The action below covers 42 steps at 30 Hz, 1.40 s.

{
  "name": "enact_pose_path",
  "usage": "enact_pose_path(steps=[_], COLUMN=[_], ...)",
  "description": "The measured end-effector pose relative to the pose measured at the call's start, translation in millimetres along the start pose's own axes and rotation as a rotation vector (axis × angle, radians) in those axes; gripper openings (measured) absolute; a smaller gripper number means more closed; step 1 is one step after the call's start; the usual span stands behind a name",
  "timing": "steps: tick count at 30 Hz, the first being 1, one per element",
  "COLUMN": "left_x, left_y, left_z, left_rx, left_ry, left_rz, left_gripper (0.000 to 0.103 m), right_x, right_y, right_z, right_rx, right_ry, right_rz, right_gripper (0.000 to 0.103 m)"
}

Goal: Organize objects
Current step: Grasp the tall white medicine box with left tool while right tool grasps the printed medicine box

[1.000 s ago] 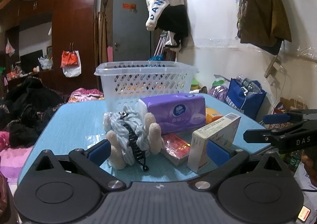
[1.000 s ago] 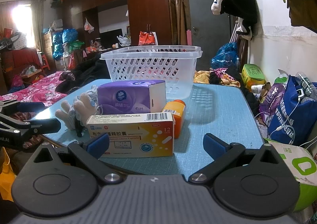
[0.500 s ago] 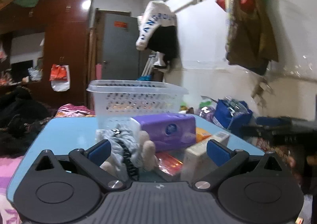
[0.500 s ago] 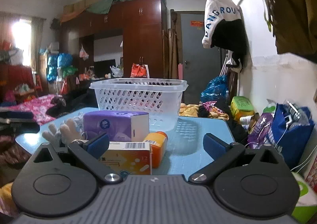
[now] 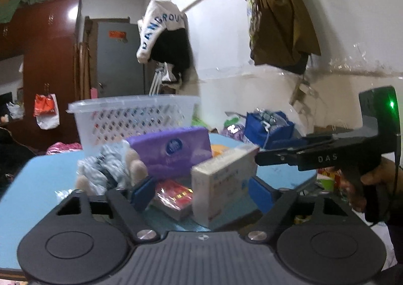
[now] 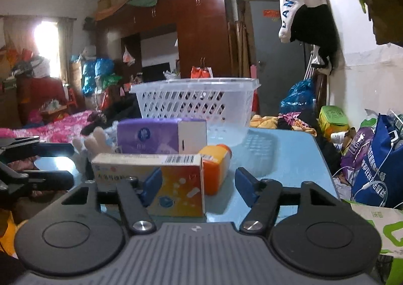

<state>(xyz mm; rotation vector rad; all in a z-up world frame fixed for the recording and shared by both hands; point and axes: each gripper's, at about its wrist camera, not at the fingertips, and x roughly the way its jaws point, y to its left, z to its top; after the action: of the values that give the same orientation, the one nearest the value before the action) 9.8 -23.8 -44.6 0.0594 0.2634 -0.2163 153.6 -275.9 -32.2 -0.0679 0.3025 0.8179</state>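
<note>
- The left gripper [image 5: 201,194] has narrowed: its blue pads [image 5: 143,193], spread wide 1 second ago, now stand closer together, still apart, around the end of the medicine box [image 5: 223,185] and the red packet [image 5: 173,196] near the table's [image 5: 37,196] front edge.
- The right gripper [image 6: 197,185] has narrowed likewise, its left pad now in front of the medicine box [image 6: 148,171] face.
- Both grippers have moved in toward the table's front edge; the box looms larger in both views.
- The right gripper [image 5: 327,156] now sits higher and closer at the left view's right side.
</note>
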Motion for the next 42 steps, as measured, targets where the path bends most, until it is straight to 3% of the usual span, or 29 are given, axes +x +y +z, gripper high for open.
enact_pose_path(steps=[2, 5, 8, 21, 26, 39, 42], left_x=[5.4, 11.8, 17.9, 35.9, 34.1, 38.9, 38.9], left_y=[-1.4, -2.4, -2.3, 6.2, 8.6, 13.3, 14.3], left_z=[-3.6, -7.8, -10.3, -15.1, -15.0, -13.9, -12.8], left_rx=[0.008, 0.018, 0.024, 0.015, 0.017, 0.044, 0.053], left_ry=[0.017, 0.032, 0.033, 0.030, 0.037, 0.031, 0.035], left_rz=[-0.011, -0.024, -0.016, -0.051, -0.081, -0.110, -0.124], left_gripper=[0.069, 0.056, 0.053, 0.053, 0.034, 0.034, 0.034], right_x=[0.9, 2.7, 6.7, 17.8, 18.1, 26.0, 22.3], right_y=[-1.8, -3.4, -6.3, -19.0, -20.0, -29.2, -29.6], right_z=[-2.4, -4.9, -8.1, -11.0, -10.7, -7.3, -7.5], right_rx=[-0.005, -0.015, -0.040, -0.100, -0.104, -0.130, -0.148], right_ry=[0.003, 0.010, 0.020, 0.007, -0.009, -0.046, -0.040], right_rz=[0.011, 0.048, 0.064, 0.183, 0.222, 0.289, 0.297], right_gripper=[0.067, 0.057, 0.052, 0.053, 0.052, 0.052, 0.048])
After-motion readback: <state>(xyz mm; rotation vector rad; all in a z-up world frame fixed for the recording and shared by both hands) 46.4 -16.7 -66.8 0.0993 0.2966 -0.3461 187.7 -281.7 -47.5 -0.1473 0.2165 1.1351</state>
